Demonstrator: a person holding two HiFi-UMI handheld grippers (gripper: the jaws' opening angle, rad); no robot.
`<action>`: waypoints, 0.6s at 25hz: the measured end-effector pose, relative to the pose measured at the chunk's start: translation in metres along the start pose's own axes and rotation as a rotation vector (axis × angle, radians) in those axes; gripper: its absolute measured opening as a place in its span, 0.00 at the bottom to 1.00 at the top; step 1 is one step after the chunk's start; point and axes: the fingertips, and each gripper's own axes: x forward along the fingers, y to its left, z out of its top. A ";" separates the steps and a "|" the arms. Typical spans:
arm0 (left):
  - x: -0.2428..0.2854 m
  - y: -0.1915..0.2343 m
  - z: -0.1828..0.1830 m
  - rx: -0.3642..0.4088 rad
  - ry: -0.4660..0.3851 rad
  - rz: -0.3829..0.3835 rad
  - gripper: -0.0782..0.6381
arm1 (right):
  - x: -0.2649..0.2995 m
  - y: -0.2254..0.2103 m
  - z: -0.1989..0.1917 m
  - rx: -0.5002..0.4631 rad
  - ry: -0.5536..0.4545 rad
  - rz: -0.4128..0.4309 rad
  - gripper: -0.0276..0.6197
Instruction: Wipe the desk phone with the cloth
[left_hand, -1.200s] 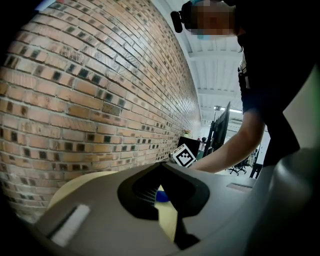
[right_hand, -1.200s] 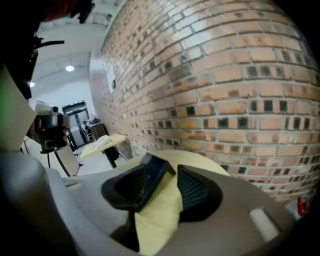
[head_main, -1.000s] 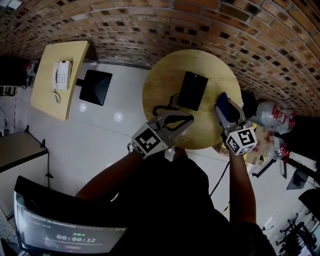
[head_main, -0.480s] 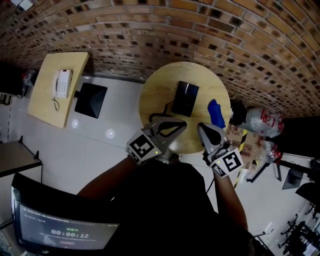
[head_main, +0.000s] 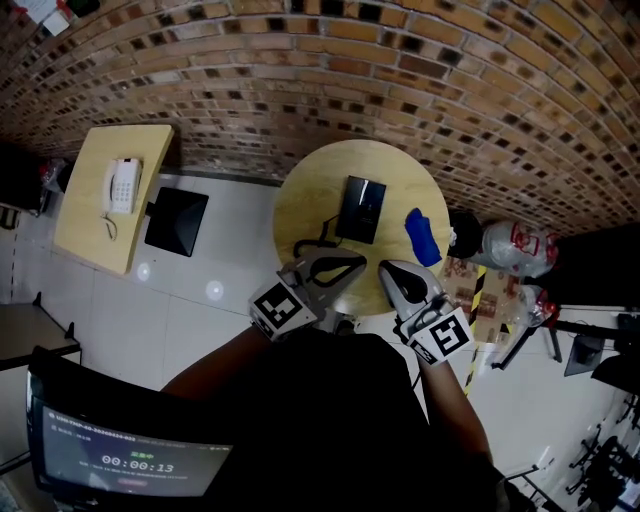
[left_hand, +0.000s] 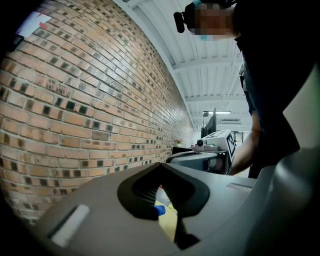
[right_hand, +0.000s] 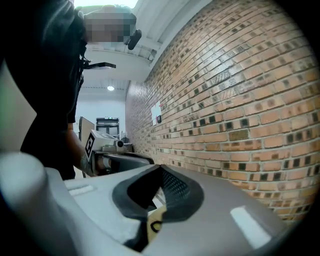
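Head view: black desk phone (head_main: 361, 209) at frame centre on the round table (head_main: 305, 195), blue cloth (head_main: 421, 236) just to its right. Left gripper (head_main: 358, 264) and right gripper (head_main: 386, 270) lie below.
Left gripper view: jaws together, empty.
Right gripper view: jaws together, empty.

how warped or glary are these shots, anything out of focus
Head view: heavy fisheye bows the brick wall into an arc, and bright glare spots sit on the floor tiles. Left gripper view: the wall curves, the near jaws look soft, and the corners go dark. Right gripper view: same curve and dark corners, with the far room washed bright.
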 end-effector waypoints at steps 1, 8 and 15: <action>0.000 0.000 0.001 0.002 0.000 -0.001 0.12 | -0.001 0.000 0.001 -0.002 0.000 -0.002 0.04; 0.000 -0.003 0.003 0.001 -0.001 -0.009 0.12 | 0.000 0.003 0.003 -0.007 0.006 0.003 0.04; -0.001 0.000 0.003 0.000 0.006 -0.015 0.12 | 0.003 0.005 0.000 -0.004 0.018 0.010 0.04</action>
